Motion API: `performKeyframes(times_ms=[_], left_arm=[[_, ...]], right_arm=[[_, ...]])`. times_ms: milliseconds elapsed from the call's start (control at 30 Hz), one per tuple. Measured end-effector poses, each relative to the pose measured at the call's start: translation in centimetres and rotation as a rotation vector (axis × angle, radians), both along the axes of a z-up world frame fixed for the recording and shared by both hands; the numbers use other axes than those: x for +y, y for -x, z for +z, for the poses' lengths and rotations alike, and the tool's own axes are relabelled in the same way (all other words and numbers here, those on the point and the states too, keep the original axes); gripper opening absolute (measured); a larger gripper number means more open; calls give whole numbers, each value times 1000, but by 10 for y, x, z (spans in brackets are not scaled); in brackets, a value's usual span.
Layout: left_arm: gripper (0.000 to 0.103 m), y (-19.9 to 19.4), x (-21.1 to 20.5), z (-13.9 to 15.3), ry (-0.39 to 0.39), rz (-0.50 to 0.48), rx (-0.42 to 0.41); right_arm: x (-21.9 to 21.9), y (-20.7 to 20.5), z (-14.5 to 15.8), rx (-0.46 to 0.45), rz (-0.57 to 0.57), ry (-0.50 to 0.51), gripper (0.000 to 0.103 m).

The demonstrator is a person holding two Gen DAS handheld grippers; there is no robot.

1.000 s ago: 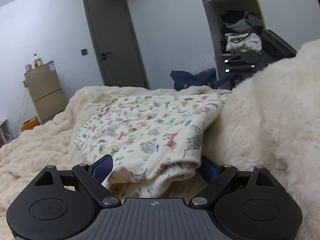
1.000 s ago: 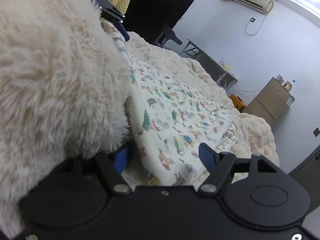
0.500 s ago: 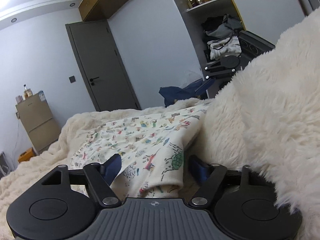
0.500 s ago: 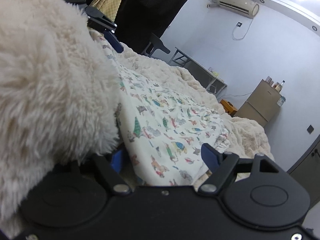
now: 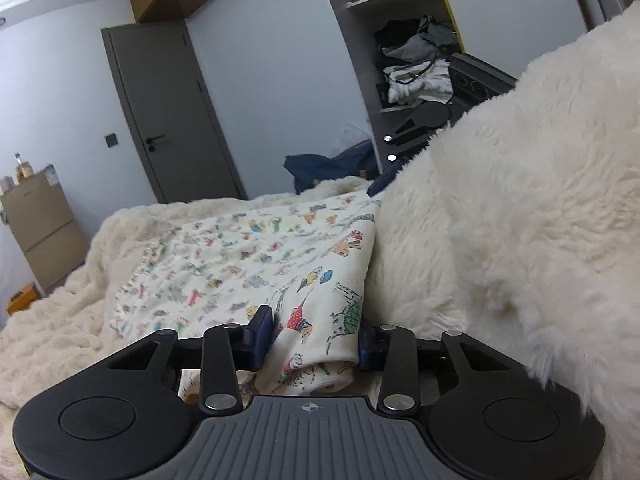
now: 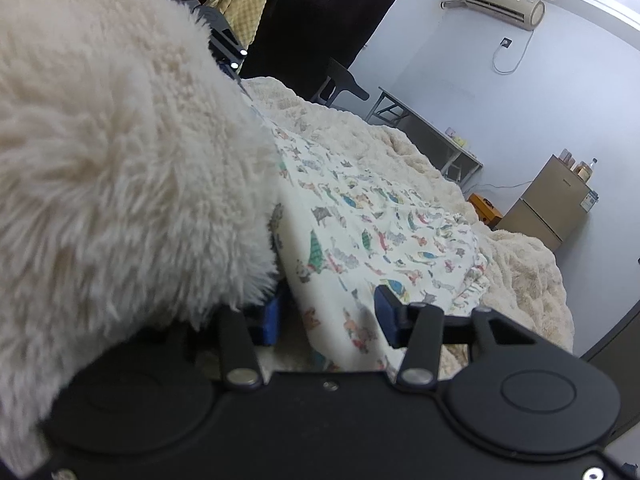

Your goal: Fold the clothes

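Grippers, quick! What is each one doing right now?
Left gripper: closing, pads on the printed cloth at its near edge.
Right gripper: closing around the cloth's other corner, not yet pinching it.

A printed garment (image 5: 256,256) lies spread on a fluffy blanket (image 5: 52,340) covering the bed. In the left wrist view, a fleece sleeve (image 5: 520,216) rises at its right. Far behind stand a door (image 5: 168,116) and, right of it, shelves (image 5: 404,40) holding clothes. A fridge (image 5: 40,236) stands far left.
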State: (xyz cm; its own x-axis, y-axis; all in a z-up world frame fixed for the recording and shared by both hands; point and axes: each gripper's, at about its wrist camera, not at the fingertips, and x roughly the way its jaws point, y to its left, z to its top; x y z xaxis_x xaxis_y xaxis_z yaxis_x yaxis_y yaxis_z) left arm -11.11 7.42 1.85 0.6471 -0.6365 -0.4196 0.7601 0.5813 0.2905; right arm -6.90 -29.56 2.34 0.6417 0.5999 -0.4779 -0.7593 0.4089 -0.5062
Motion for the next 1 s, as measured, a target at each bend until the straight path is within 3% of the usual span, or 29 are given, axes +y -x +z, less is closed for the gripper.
performKeyframes(times_ms=[100,167,200,233,367,500,1000], left_arm=[[29,3,6,1,12,-16,-8],[43,7,9,1,23,-4,-42],[60,8,9,1,26,27,-83],[70,7,9,1,30,41,-89],[72,1,6,0,51,72,-77],[82,-5,3,-1,67,106,-65],[89,-13,1,-2,94,140,-34]], right_arm=[[0,2,-1,4,-2,-2,48],[0,2,-1,7,-3,-4,49],[0,3,-2,8,-4,-5,49],[1,3,-1,9,-6,-5,50],[0,3,-2,14,-11,-8,51],[0,2,-2,19,-15,-11,52],[-2,-1,-2,34,-25,-17,54]])
